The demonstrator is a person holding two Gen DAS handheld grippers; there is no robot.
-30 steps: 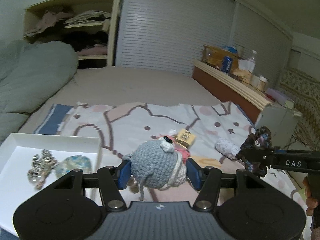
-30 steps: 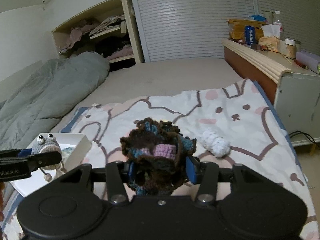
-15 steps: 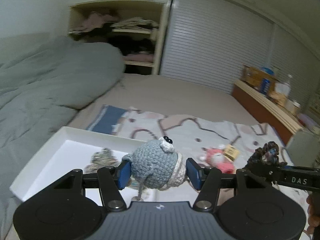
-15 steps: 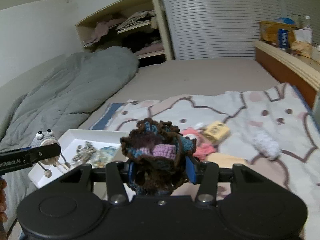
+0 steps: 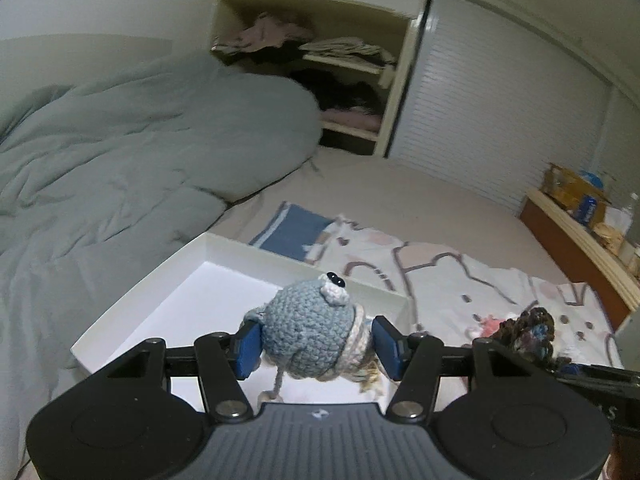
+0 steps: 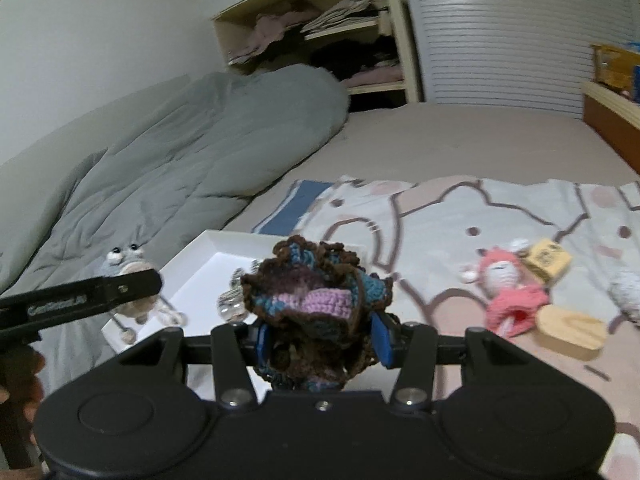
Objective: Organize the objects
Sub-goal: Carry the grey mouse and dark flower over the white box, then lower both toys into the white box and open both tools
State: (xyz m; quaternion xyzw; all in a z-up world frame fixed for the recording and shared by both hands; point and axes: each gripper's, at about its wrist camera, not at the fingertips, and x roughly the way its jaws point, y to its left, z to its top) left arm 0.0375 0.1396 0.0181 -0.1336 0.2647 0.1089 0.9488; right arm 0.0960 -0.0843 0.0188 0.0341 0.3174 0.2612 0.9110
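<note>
Left hand-held gripper [image 5: 312, 347] grips the grey toy [image 5: 308, 332], right hand-held gripper [image 6: 320, 338] the brown crochet [image 6: 316, 300], both probably bound for the tray [image 5: 224, 256].

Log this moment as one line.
left gripper: shut on grey crochet toy | right gripper: shut on brown crochet piece | both over white tray

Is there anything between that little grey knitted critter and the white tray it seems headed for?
Nothing visible blocks it. The left gripper holds the grey crochet toy just above the near part of the white tray, whose floor there looks bare. Some small items lie in the tray toward the right gripper's side, apart from the toy.
</note>
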